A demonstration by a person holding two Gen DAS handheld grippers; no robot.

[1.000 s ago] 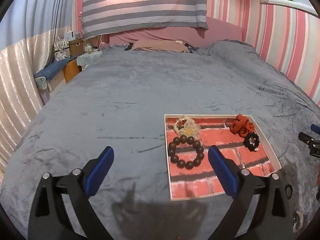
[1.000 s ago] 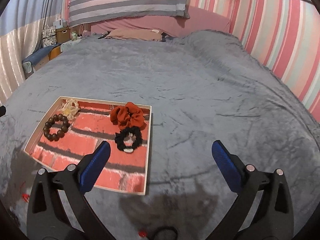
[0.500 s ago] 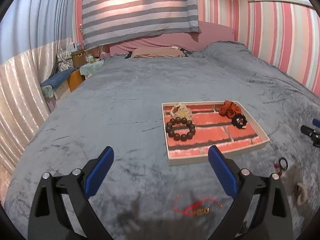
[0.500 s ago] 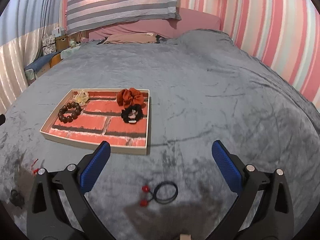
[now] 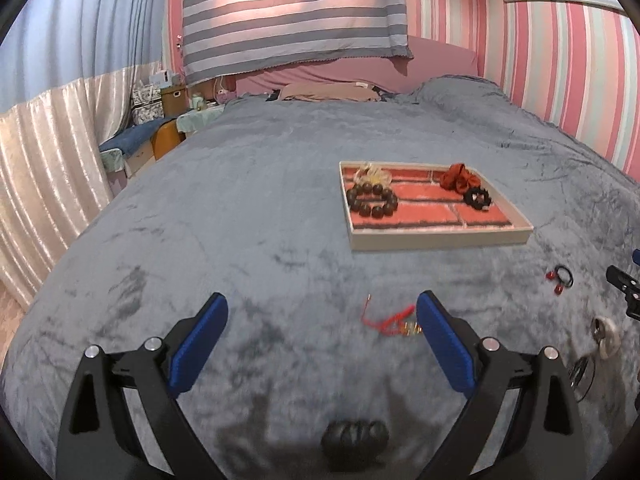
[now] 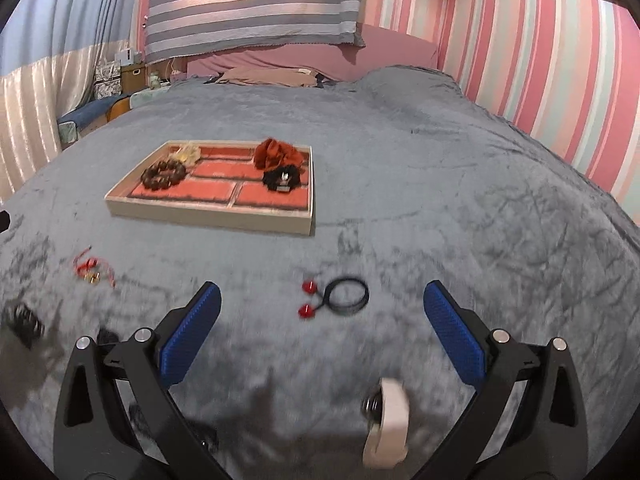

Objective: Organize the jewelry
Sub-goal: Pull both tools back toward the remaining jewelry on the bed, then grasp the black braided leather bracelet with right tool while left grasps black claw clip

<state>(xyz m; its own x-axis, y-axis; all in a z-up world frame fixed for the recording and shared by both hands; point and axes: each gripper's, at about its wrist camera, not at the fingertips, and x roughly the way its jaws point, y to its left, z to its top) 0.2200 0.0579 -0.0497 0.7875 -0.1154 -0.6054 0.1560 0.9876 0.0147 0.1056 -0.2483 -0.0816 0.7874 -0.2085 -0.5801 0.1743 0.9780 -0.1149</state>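
A brick-patterned tray point(image 5: 440, 236) point(image 6: 208, 214) lies on the grey bed and holds a dark bead bracelet point(image 5: 372, 200), a pale flower piece point(image 5: 370, 174), a red scrunchie point(image 5: 458, 176) and a black scrunchie point(image 5: 477, 199). Loose on the blanket lie a red cord bracelet point(image 5: 386, 320) point(image 6: 94, 270), a black hair tie with red beads point(image 6: 340, 296) point(image 5: 560, 278), a pale ring-shaped piece point(image 6: 388, 416) point(image 5: 606, 336) and a dark beaded item point(image 5: 354, 434). My left gripper point(image 5: 322, 332) is open and empty beside the red cord. My right gripper point(image 6: 322, 320) is open and empty around the hair tie.
A pink wall point(image 5: 560, 60) runs along the right of the bed. Pillows point(image 5: 328, 92) lie at the far end under a striped cloth point(image 5: 292, 12). A curtain point(image 5: 48, 168) and bedside boxes point(image 5: 172, 98) stand left. Another dark item point(image 6: 24, 320) lies at the left in the right wrist view.
Both grippers have pulled back from the tray toward the near side of the bed. The loose pieces on the blanket have come into view. Both stay open.
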